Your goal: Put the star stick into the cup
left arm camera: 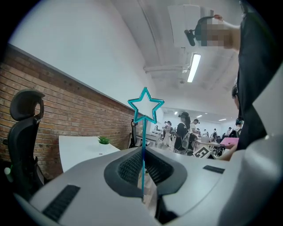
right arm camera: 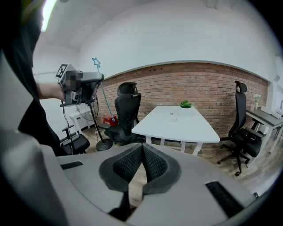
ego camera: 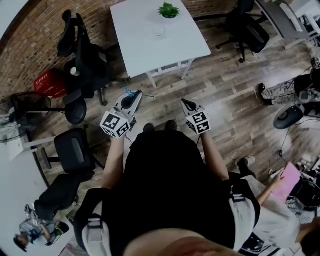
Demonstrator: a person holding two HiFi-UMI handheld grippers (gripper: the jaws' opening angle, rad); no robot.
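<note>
- Left gripper (left arm camera: 143, 154) pinches the thin blue star stick (left arm camera: 143, 132) upright for carrying.
- Right gripper (right arm camera: 142, 152): pressed together, empty.
- Small clear cup (ego camera: 160, 31) sits on the white table (ego camera: 145, 45).

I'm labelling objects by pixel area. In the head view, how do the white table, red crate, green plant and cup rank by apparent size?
1. white table
2. red crate, on the floor and farther away
3. green plant
4. cup, clear and faint

Both forearms reach forward; the left tool (ego camera: 133, 96) clamps the star stick (left arm camera: 143, 137), the right tool (ego camera: 185, 102) is closed, empty.
</note>
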